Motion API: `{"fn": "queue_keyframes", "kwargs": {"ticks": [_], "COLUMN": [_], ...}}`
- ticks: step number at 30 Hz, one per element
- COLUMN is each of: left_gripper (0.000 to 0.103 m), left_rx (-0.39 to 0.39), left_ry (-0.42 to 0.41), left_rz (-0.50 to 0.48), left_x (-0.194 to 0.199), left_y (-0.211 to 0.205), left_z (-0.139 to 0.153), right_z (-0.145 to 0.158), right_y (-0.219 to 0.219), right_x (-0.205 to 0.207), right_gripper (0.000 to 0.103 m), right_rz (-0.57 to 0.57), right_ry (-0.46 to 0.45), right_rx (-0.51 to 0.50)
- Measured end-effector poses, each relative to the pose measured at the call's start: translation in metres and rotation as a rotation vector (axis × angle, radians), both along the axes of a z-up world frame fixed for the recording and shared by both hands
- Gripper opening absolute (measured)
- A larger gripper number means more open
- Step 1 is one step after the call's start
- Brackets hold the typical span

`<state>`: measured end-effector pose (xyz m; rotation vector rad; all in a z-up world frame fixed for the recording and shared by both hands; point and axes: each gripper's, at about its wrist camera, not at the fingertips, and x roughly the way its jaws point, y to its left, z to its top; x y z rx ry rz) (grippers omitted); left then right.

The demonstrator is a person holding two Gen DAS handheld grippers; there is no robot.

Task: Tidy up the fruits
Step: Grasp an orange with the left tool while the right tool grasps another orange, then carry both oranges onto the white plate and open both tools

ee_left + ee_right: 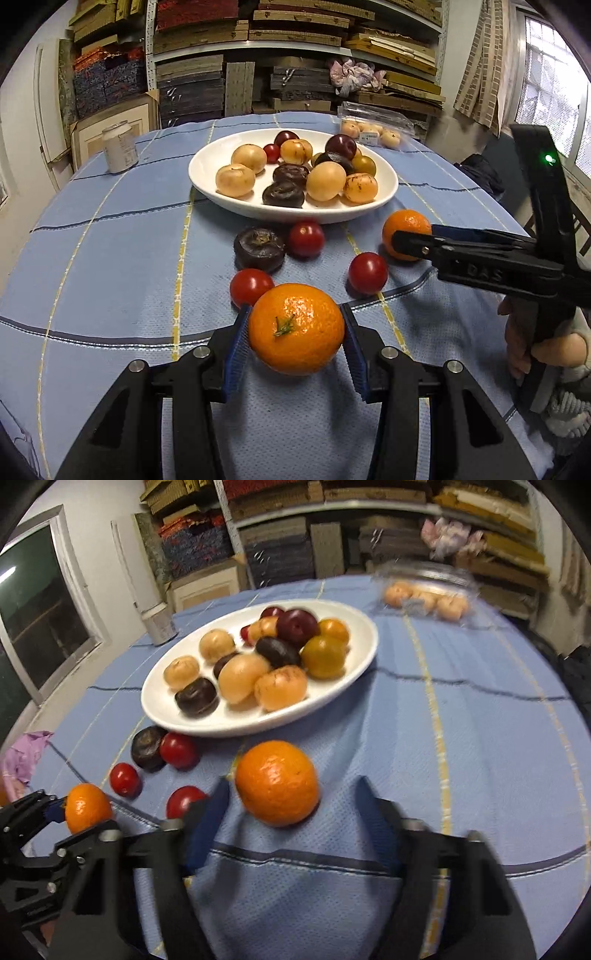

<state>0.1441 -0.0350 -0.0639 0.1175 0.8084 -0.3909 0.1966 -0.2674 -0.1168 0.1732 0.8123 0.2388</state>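
Observation:
My left gripper (297, 332) is shut on an orange (295, 328), its blue pads (240, 339) pressing both sides; the right wrist view shows this orange (88, 806) at lower left. A second orange (277, 782) lies on the blue cloth between the fingers of my right gripper (293, 797). The left finger is close to it and the right finger stands apart, so the gripper is open. In the left wrist view this right gripper (410, 236) reaches over that orange (402, 221). Behind stands a white plate (207, 184) with several pale, dark and red fruits.
Loose on the cloth before the plate lie three red tomatoes (306, 239) (367, 272) (251, 286) and a dark fruit (259, 248). A can (119, 147) stands far left and a clear box of pale fruits (373, 129) far right. A hand (524, 350) holds the right gripper.

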Motion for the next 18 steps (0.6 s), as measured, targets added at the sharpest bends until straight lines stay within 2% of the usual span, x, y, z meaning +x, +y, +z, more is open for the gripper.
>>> {"fn": "queue_keyframes", "kwargs": {"ticks": [1, 4, 7, 9, 12, 16, 18], "left_gripper": [0.047, 0.047, 0.047, 0.047, 0.047, 0.048, 0.048], "left_rx": [0.006, 0.016, 0.015, 0.004, 0.007, 0.000, -0.007], "left_ry": [0.002, 0.001, -0.014, -0.037, -0.076, -0.133, -0.139], "left_rz": [-0.003, -0.005, 0.000, 0.009, 0.023, 0.071, 0.097], "left_x": [0.000, 0.001, 0.001, 0.004, 0.022, 0.065, 0.092], "left_y": [-0.001, -0.002, -0.003, -0.001, 0.000, 0.000, -0.002], "left_z": [-0.001, -0.002, 0.002, 0.012, 0.038, 0.076, 0.083], "right_z": [-0.001, -0.001, 0.005, 0.026, 0.066, 0.118, 0.127], "right_y": [0.000, 0.004, -0.005, -0.017, -0.032, -0.040, -0.037], "right_x": [0.001, -0.003, -0.011, -0.018, -0.019, -0.003, 0.010], "right_gripper": [0.045, 0.044, 0.044, 0.044, 0.044, 0.044, 0.044], "right_rz": [0.013, 0.023, 0.029, 0.010, -0.027, -0.059, -0.053], "right_ry": [0.008, 0.003, -0.005, -0.069, -0.158, -0.263, -0.275], "right_rx": [0.016, 0.001, 0.066, 0.124, 0.158, 0.154, 0.166]}}
